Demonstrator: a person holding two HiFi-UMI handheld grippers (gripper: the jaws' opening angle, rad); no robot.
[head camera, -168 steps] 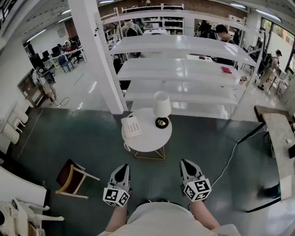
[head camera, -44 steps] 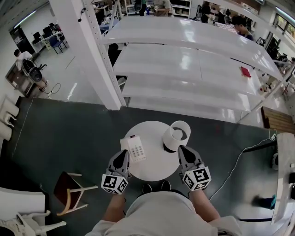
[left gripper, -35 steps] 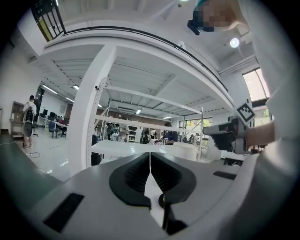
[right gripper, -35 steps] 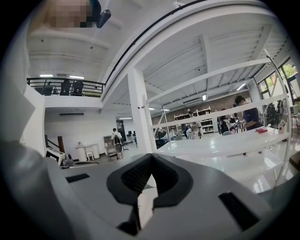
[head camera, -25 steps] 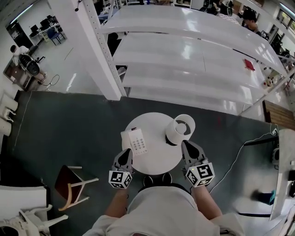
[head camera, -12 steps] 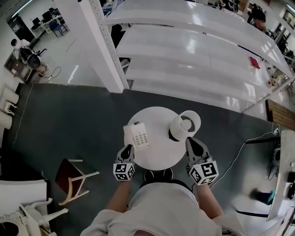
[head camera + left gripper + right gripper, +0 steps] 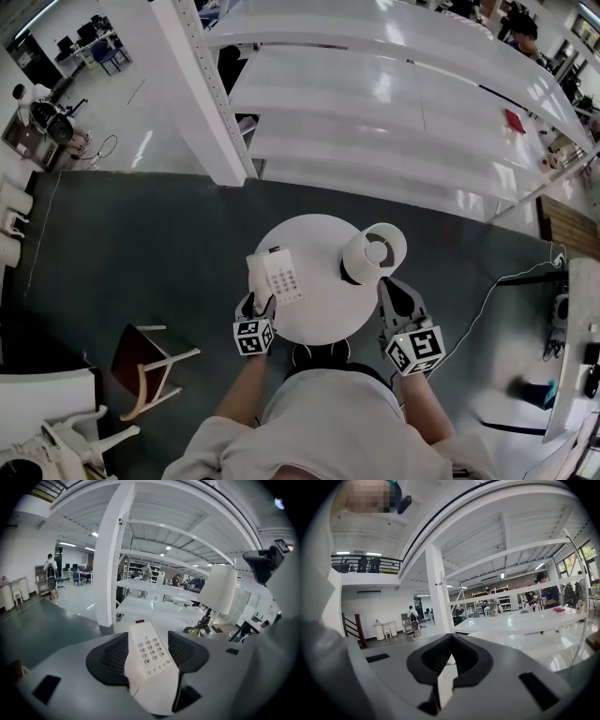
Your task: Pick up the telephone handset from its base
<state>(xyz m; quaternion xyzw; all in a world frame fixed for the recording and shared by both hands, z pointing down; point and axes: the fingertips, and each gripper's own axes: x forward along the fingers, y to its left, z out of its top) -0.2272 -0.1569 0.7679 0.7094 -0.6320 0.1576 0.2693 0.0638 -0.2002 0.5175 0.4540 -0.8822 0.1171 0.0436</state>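
White plastic telephone (image 7: pixel 275 277) lies on the round white table (image 7: pixel 323 234), towards its left edge, keypad facing up. The handset (image 7: pixel 255 272) lies along the left side of its base, not yet lifted.

Your left gripper (image 7: pixel 256 306) is at the near end of the telephone. Its jaws are opening, with the telephone body between the pads and neither pad pressing on it. Your right gripper (image 7: pixel 392 286) is at the table's right edge, just beside the lamp (image 7: pixel 373 253). Its jaws are closed together on nothing.

The lamp, with a white shade, stands on the right part of the table. The table stands on a dark grey-green floor (image 7: pixel 141 253). A wooden chair (image 7: pixel 150 361) stands well to the left. White shelving (image 7: pixel 394 112) and a white column (image 7: pixel 202 94) are beyond the table. One small red object (image 7: pixel 512 119) lies on a shelf.
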